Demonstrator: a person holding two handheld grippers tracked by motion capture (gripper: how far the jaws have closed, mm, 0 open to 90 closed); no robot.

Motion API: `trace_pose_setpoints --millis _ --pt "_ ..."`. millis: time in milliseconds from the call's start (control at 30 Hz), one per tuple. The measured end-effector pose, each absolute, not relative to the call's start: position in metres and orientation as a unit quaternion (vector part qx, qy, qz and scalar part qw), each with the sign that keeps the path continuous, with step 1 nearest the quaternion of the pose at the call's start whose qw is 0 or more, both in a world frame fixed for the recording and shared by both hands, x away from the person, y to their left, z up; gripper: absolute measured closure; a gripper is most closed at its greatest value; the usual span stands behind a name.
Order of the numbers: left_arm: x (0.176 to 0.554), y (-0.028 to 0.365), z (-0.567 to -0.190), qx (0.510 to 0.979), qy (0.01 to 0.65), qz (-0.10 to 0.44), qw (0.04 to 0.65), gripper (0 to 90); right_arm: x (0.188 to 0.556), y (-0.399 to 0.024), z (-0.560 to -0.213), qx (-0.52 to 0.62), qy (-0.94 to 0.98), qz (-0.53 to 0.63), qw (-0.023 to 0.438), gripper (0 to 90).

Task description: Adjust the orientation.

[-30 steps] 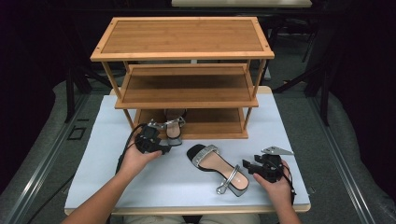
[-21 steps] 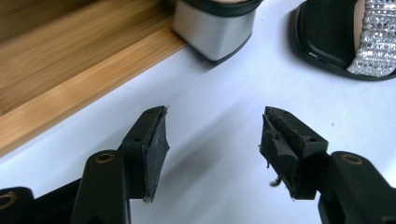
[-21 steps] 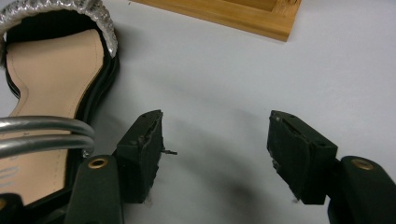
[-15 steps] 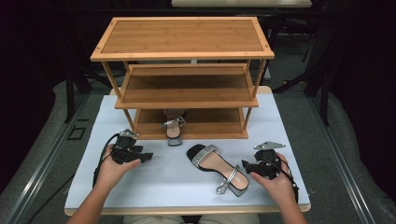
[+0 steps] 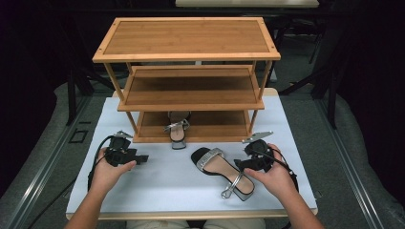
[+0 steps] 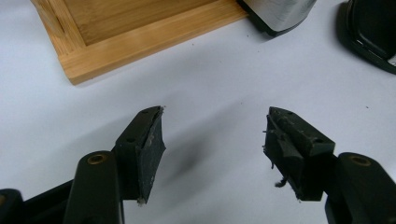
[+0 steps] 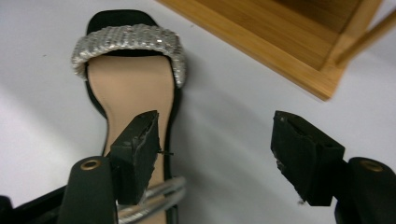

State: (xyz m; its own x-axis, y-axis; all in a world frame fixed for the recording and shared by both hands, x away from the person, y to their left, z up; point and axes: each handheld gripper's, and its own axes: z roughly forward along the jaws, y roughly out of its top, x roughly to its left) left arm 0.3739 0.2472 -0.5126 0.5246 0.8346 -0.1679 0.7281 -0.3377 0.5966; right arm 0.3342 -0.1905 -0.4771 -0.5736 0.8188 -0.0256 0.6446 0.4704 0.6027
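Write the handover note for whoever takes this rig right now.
Left gripper: open, empty, its fingers just opening, over bare table left of the rack.
Right gripper: open, its fingers just opening, holding nothing, beside the second sandal.
Done: one sandal sits on the bottom shelf, heel end sticking out in front.
Left: likely pick the second sandal off the table and shelve it beside the first.
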Motion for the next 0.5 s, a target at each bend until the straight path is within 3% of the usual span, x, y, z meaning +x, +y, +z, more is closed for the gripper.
trace_pose_setpoints --millis 300,500 --pt "0.37 0.248 -0.508 0.82 0.472 0.088 0.31 37.1 0.344 -0.166 -0.471 0.405 0.869 0.238 0.154 30.1" --pt "0.37 0.251 -0.508 0.818 0.475 0.089 0.312 33.5 0.352 -0.151 -0.471 0.385 0.885 0.23 0.124 32.9"
